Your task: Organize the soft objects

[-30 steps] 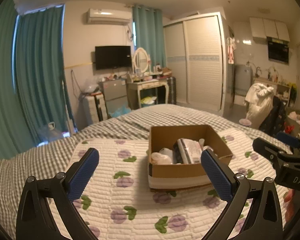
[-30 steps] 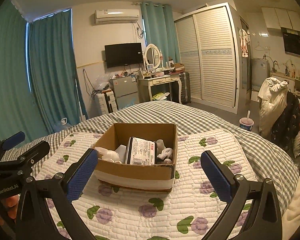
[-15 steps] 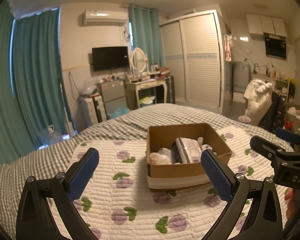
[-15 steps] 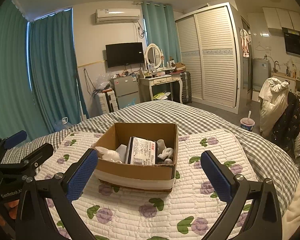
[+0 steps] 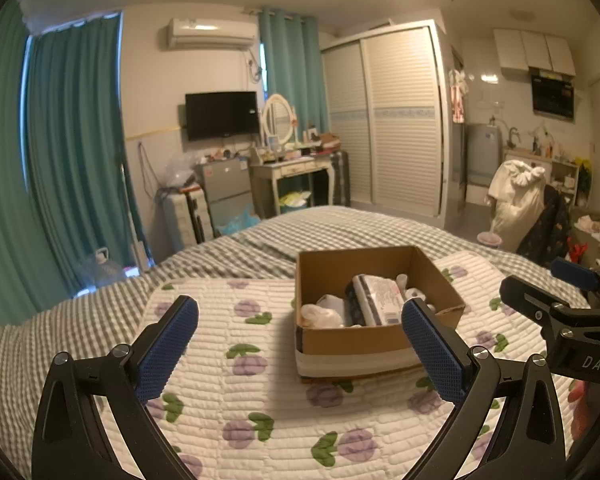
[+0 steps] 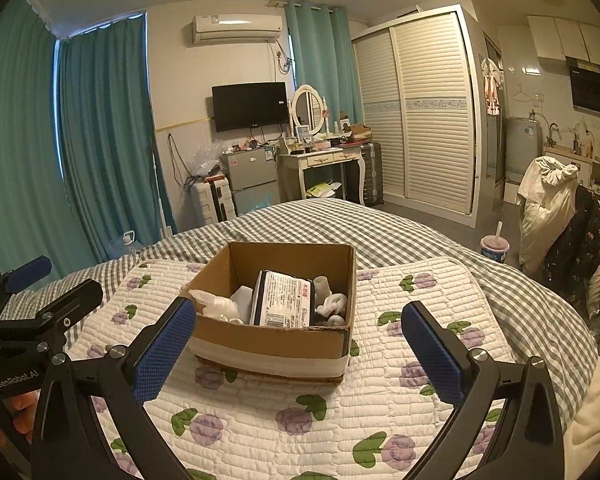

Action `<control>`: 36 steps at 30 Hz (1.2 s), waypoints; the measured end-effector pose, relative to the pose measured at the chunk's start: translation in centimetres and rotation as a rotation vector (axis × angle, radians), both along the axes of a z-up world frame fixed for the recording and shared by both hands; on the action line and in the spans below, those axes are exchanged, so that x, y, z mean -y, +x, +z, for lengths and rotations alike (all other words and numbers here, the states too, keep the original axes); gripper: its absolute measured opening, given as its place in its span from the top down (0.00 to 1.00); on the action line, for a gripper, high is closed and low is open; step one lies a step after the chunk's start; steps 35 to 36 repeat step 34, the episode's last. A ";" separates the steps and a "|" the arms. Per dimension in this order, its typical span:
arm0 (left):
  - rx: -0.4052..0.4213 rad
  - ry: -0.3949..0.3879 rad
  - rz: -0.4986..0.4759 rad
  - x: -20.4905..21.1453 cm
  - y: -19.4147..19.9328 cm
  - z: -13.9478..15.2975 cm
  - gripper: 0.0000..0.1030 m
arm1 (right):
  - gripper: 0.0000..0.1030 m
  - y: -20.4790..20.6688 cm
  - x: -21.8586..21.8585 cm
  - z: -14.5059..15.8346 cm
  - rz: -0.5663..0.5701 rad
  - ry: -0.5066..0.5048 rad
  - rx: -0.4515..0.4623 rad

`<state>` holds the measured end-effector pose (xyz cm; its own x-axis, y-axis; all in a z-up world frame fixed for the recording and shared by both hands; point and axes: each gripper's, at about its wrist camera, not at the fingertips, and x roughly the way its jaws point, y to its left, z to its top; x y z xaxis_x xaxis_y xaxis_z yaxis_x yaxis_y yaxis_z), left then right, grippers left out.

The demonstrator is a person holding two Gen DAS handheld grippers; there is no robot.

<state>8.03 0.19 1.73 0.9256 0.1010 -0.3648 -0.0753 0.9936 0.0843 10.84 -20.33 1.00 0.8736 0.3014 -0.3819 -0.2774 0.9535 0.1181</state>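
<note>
A brown cardboard box (image 5: 356, 342) sits on a white quilt with purple flowers (image 5: 236, 400) on the bed; it also shows in the right wrist view (image 6: 268, 340). Inside lie a black-and-white tissue pack (image 6: 284, 304), a white plastic bag (image 6: 216, 306) and small white soft items (image 6: 332, 304). My left gripper (image 5: 300, 336) is open and empty, held in front of the box and to its left. My right gripper (image 6: 298, 336) is open and empty, in front of the box. Each gripper shows at the edge of the other's view.
The quilt lies on a grey checked bedspread (image 6: 380, 228). Beyond the bed stand teal curtains (image 6: 96, 152), a small fridge (image 6: 252, 180), a dressing table (image 6: 324, 160) and a white wardrobe (image 6: 428, 120). A chair draped with clothes (image 6: 552, 208) stands to the right.
Both grippers have stayed open and empty. The views have shifted only slightly; the box and its contents have not moved.
</note>
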 end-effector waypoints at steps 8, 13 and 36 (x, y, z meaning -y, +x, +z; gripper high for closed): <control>0.001 -0.003 0.001 0.0 0.1 -0.1 0.00 | 0.00 0.1 -0.1 -0.1 -0.001 -0.003 0.001; 0.001 -0.009 0.003 0.0 0.1 -0.1 0.00 | 0.00 0.1 -0.1 -0.1 0.001 -0.003 0.000; 0.001 -0.033 0.002 0.1 0.0 -0.2 0.00 | 0.00 0.1 0.0 -0.2 0.004 -0.005 -0.002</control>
